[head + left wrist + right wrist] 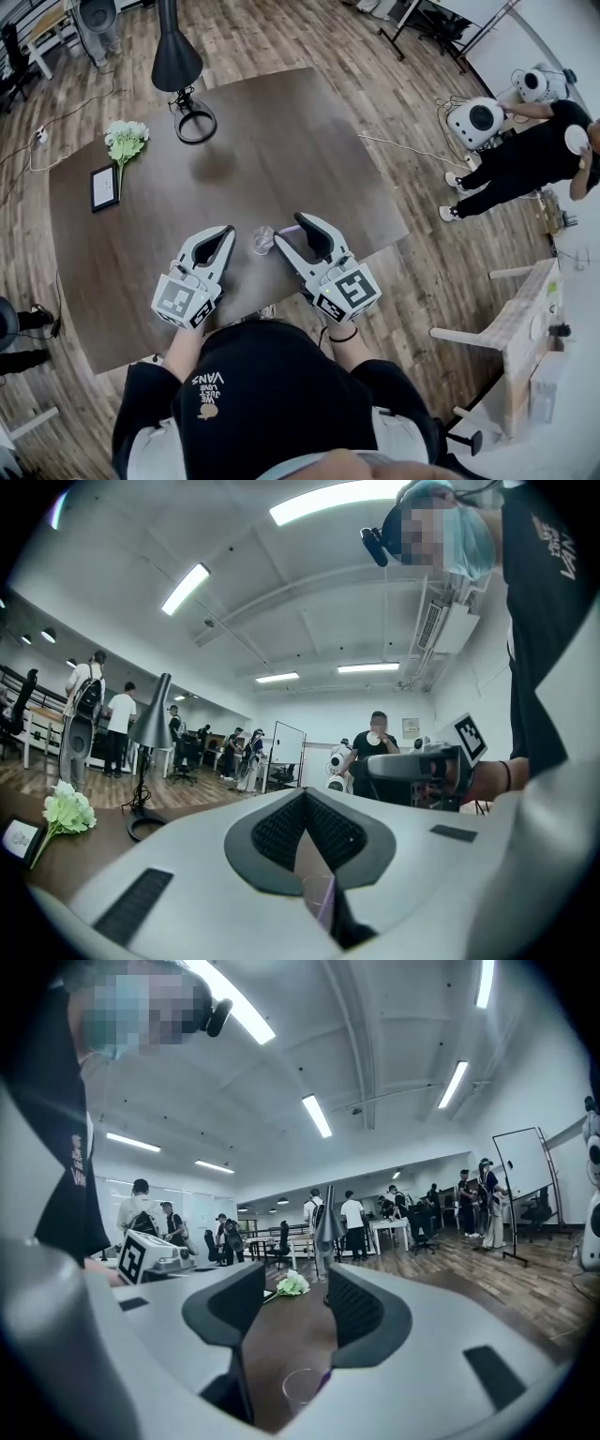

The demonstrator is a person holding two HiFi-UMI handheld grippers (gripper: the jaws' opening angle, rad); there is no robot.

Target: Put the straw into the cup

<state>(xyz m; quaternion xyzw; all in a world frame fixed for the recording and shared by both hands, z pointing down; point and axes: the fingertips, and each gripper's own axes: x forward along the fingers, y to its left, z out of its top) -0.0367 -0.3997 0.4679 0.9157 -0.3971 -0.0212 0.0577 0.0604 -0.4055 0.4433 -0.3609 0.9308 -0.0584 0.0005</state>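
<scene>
Looking down on a dark wood bench (281, 141) over plank floor (309, 37), with black lamp (178, 56) and flowers (125, 141) upper left. Clear cup (263, 241) mid-frame, purple straw (324, 1373) already in it. Right gripper (292, 234) jaws wide apart, gripping nothing. Left gripper (227, 232) jaws closed, empty.

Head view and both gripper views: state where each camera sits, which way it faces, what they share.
Head view: on the head, facing steeply down at the table, cup, left hand-held gripper, right hand-held gripper; torso and forearms.
Left gripper view: on the left hand-held gripper, facing level along shut jaws; torso at right.
Right gripper view: on the right hand-held gripper, facing level along open jaws; torso at left.
Shared: cup and flowers in all three.
</scene>
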